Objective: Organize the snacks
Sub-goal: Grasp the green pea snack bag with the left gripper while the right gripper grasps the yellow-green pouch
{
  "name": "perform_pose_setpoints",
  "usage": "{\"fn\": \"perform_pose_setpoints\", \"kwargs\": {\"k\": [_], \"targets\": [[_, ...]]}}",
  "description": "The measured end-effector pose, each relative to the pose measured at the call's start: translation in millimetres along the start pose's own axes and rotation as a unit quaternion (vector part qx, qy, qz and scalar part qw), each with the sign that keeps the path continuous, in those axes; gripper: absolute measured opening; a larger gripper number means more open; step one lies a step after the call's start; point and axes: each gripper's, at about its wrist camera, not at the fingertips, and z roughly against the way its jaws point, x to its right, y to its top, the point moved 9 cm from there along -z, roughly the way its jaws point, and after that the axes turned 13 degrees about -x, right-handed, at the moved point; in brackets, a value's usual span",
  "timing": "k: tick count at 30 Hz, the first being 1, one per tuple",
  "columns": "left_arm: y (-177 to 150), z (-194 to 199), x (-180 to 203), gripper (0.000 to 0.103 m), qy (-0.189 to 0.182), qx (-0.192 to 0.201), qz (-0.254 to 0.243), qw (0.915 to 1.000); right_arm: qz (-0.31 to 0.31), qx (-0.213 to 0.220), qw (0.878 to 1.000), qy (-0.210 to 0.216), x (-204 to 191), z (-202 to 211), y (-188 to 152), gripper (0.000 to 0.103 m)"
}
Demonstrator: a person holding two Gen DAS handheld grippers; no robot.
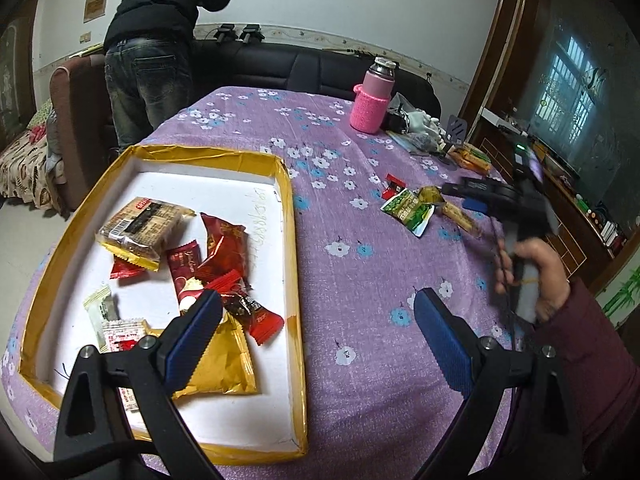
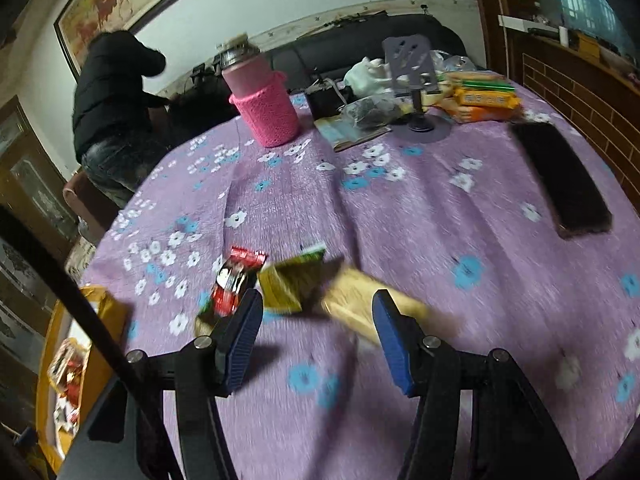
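While the left view shows the yellow tray (image 1: pixel 294 264) full of snacks, the right view blurs a red candy (image 2: pixel 234 282), green packet (image 2: pixel 290 280), left gripper (image 1: pixel 318 340) and right gripper (image 2: pixel 318 340) both spread apart, empty.

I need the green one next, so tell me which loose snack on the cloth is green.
The green packet lying between the small red candy and the tan bar. It alone has a green printed wrapper; all three sit outside the yellow-rimmed tray.
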Motion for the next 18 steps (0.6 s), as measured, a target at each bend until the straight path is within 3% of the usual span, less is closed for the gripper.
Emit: {"fn": "perform_pose_setpoints", "kwargs": {"k": [6, 7, 8, 9, 13, 18], "targets": [[0.7, -2.0, 4.2, 0.096, 0.001, -0.006, -0.008, 0.9999, 0.038, -0.02, 0.998, -0.041, -20.3, -32.1, 13.6, 0.059], [0.5, -1.7, 4.7, 0.096, 0.002, -0.007, -0.009, 0.9999, 0.055, -0.028, 0.997, -0.055, -24.9, -36.2, 12.1, 0.053], [0.5, -1.1, 5.1, 0.096, 0.001, -0.007, -0.01, 0.9999, 0.064, -0.033, 0.996, -0.057, -28.6, -38.4, 9.4, 0.027], [0.5, -0.4, 5.7, 0.096, 0.0, -0.007, -0.011, 0.9999, 0.067, -0.035, 0.996, -0.057, -30.5, -38.6, 7.4, 0.026], [2.5, 1.7, 10.4, 0.096, -0.015, -0.01, -0.007, 0.9998, 0.065, -0.034, 0.997, -0.036, -29.2, -26.9, -8.4, 0.025], [8.4, -0.7, 26.1, 0.096, -0.03, -0.018, -0.019, 0.9992, 0.026, -0.003, 0.999, 0.025, -14.9, 10.8, -34.5, 0.025]]}}
